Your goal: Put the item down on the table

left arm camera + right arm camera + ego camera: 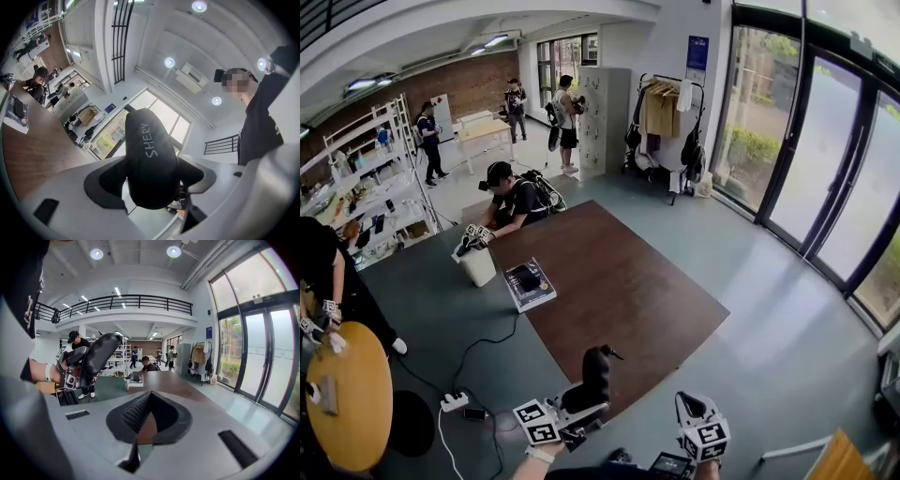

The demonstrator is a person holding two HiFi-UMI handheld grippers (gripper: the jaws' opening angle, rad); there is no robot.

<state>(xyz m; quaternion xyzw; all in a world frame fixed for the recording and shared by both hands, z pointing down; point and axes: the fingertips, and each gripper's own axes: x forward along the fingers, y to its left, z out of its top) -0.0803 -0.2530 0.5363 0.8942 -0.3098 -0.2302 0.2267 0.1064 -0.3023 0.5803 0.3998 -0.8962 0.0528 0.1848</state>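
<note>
My left gripper (574,412) is shut on a black oblong case (595,373), which stands up out of the jaws at the bottom of the head view. In the left gripper view the case (149,157) fills the middle, printed "SHERY", with the left gripper (151,180) clamped on both its sides. It hangs over the near edge of the long brown table (619,281). My right gripper (695,411) is shut and holds nothing. In its own view the right gripper (149,398) has its tips together, and the case (101,352) shows at upper left.
On the table's far left end lie a book-like pack (530,285) and a white box (477,266), with a person (516,201) crouched behind them. A round wooden table (352,398) stands left. A power strip (455,403) and cables lie on the floor.
</note>
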